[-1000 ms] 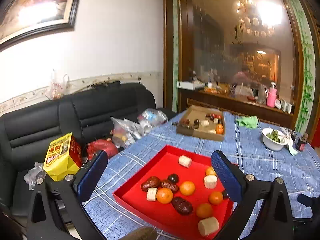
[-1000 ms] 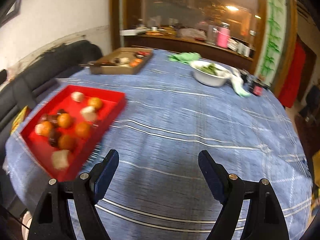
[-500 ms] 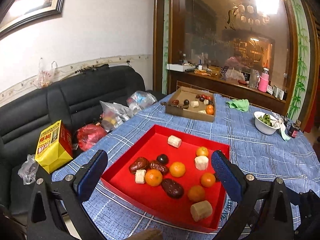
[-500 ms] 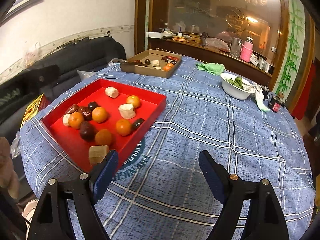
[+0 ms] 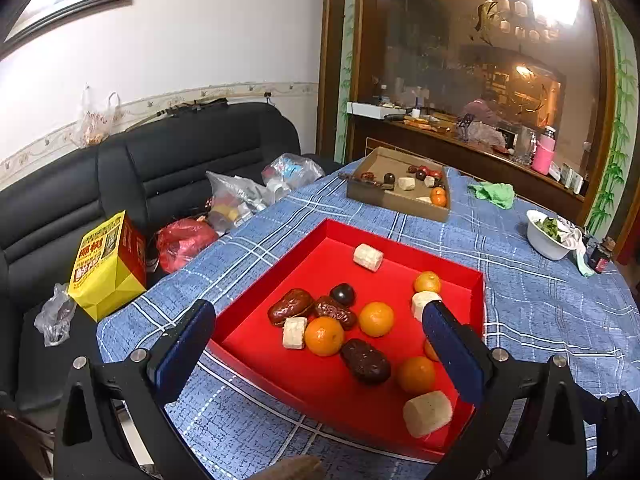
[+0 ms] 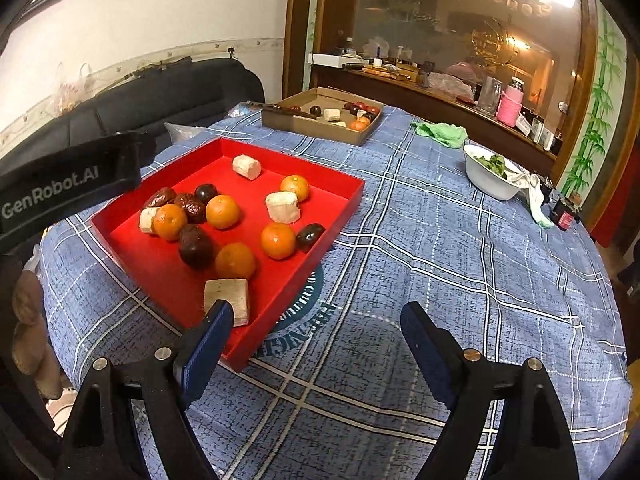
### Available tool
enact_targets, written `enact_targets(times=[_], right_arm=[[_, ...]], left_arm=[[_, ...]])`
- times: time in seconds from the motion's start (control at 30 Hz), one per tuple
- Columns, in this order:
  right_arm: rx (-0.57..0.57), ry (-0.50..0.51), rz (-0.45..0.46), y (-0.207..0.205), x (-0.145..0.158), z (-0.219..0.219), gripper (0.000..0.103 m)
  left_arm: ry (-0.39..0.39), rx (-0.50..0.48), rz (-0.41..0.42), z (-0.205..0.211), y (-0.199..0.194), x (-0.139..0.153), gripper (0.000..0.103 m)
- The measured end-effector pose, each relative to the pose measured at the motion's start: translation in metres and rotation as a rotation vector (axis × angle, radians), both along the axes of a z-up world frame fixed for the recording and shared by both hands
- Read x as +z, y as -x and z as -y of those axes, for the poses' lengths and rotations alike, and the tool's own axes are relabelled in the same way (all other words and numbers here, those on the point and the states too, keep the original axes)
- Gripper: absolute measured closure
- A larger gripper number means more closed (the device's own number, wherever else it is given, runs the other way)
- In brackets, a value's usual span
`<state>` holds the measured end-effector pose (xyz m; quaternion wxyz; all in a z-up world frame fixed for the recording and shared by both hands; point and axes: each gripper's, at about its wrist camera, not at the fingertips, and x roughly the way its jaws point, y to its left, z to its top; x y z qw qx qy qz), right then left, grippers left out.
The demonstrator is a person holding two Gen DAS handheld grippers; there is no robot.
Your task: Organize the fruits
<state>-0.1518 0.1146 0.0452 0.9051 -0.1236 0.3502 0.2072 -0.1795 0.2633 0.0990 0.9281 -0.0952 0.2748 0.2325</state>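
Round table under a blue plaid cloth point(image 6: 460, 260). Shallow red cardboard tray point(image 6: 320, 236) sits toward the table's left edge, sofa side. It holds loose fruit: small orange mandarins point(image 6: 223, 211), wrinkled dark red dates point(image 6: 195, 246), pale cut cane chunks point(image 6: 283, 207). One pale chunk lies at the tray's near corner.

Open brown cardboard box point(image 6: 316, 124) near the far edge holds more of the same fruit. White bowl of greens point(image 6: 490, 176) toward the far right edge.

Left claw point(image 5: 316, 356): jaws spread wide over the tray, nothing between the pads. Its body carries white lettering "GenRobot.AI" in the right wrist view.

Right claw point(image 6: 316, 344): jaws wide apart and just been opening, empty, above bare cloth beside the tray's near right side. A round blue printed emblem on the cloth shows partly from under the tray; lettering unreadable.

Yellow carton point(image 5: 106, 266) on the black sofa carries printing I cannot read
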Motion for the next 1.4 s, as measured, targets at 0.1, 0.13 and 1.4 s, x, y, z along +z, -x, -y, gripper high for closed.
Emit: enact_targets(times=[0.1, 0.13, 1.4], right_arm=[[0.003, 0.008, -0.002, 0.0, -0.002, -0.003, 0.014], [0.003, 0.009, -0.003, -0.001, -0.002, -0.004, 0.014], [0.039, 0.018, -0.032, 0.003, -0.013, -0.02, 0.013]], left_arm=[[0.009, -0.001, -0.002, -0.003, -0.001, -0.002, 0.0], [0.011, -0.001, -0.002, -0.005, -0.001, -0.003, 0.0], [0.119, -0.071, -0.106, -0.005, -0.016, -0.028, 0.0]])
